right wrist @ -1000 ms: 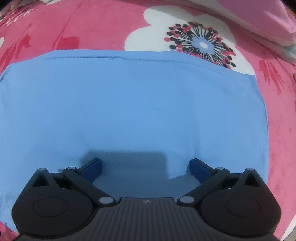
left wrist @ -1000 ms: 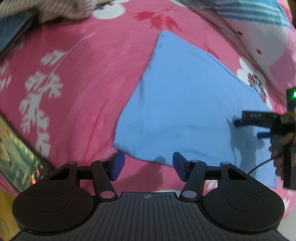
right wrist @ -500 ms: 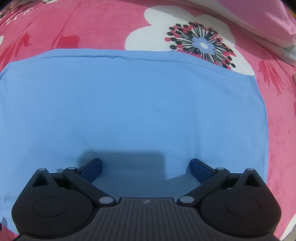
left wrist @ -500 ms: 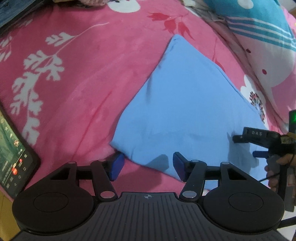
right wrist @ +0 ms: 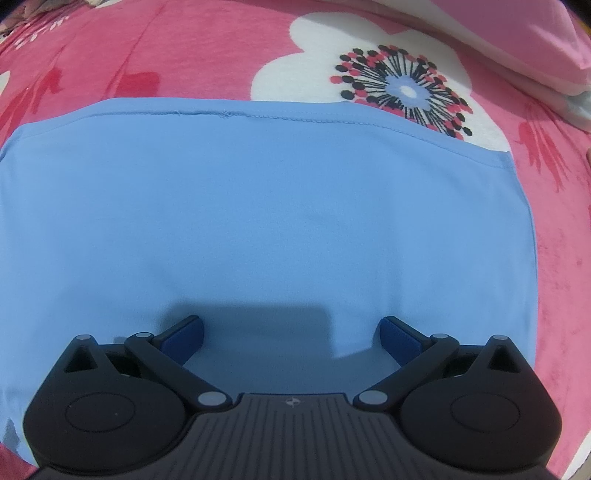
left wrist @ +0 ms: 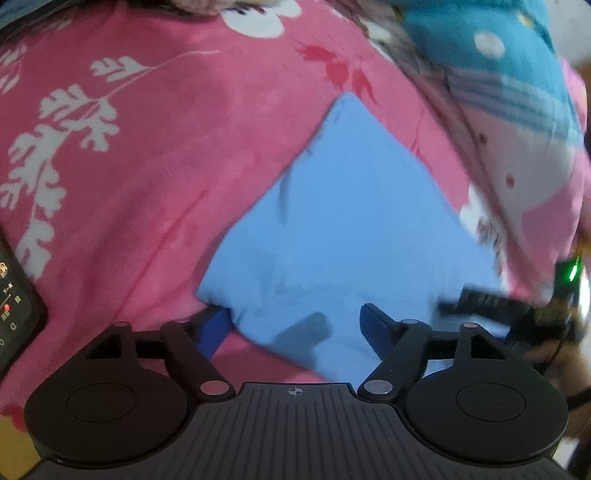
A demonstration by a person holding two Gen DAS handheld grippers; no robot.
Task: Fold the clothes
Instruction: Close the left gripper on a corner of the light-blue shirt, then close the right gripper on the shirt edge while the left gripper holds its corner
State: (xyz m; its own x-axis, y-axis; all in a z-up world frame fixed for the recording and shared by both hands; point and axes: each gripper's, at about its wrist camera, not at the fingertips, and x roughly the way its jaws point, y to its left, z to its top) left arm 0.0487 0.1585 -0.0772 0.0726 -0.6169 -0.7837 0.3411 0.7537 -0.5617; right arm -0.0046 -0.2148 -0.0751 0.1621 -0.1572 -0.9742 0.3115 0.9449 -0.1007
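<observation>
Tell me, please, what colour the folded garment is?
Plain light blue; the garment shows best in the right wrist view.

Under your left tongs spreads a pink blanket (left wrist: 155, 177) printed with white leafy sprigs and red leaves. Out to their left, at the picture's edge, lies a dark phone (left wrist: 16, 306) with its screen lit. Ahead and to their right sits a pillow (left wrist: 517, 122), teal, striped and pink with dots. Ahead of your right tongs you see a white flower print (right wrist: 399, 85) with a dark-spoked centre, and a pink pillow (right wrist: 517, 33) further right.
</observation>
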